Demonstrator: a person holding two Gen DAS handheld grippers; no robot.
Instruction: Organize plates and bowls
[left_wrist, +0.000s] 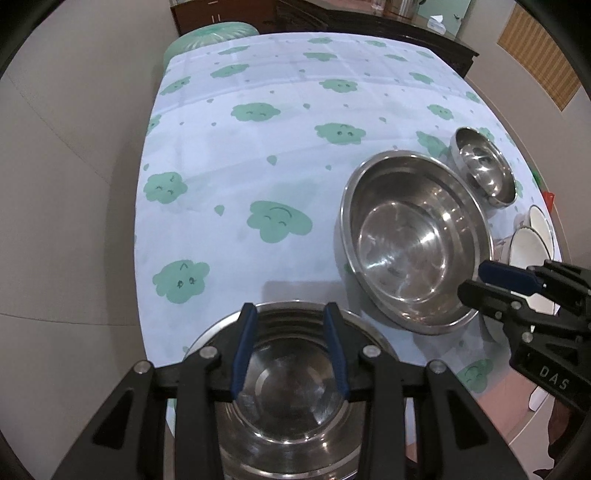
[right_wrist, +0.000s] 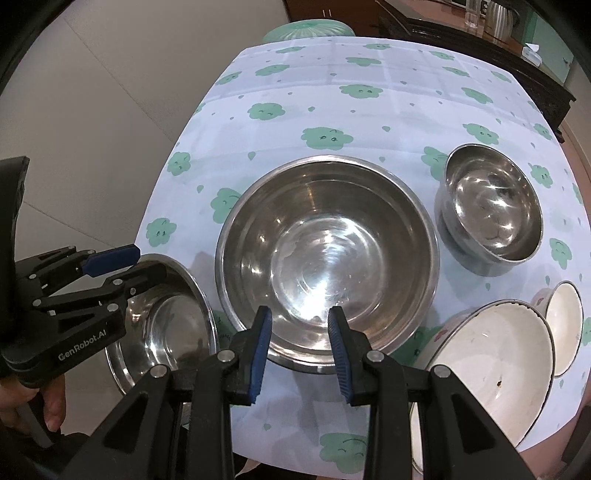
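A large steel bowl (right_wrist: 327, 258) sits mid-table; it also shows in the left wrist view (left_wrist: 415, 242). A medium steel bowl (left_wrist: 291, 391) lies at the near left edge under my left gripper (left_wrist: 291, 314), which is open and hovers above it; both show in the right wrist view, the bowl (right_wrist: 166, 328) and the gripper (right_wrist: 136, 264). My right gripper (right_wrist: 300, 317) is open and empty over the large bowl's near rim. A small steel bowl (right_wrist: 491, 214) stands at the right. Two white bowls, one large (right_wrist: 491, 365) and one small (right_wrist: 563, 325), sit at the near right.
The table wears a pale cloth with green cloud prints (left_wrist: 258, 147). A green stool (right_wrist: 306, 29) and dark wooden furniture (right_wrist: 480, 40) stand beyond the far edge. A beige floor (left_wrist: 74, 184) lies to the left.
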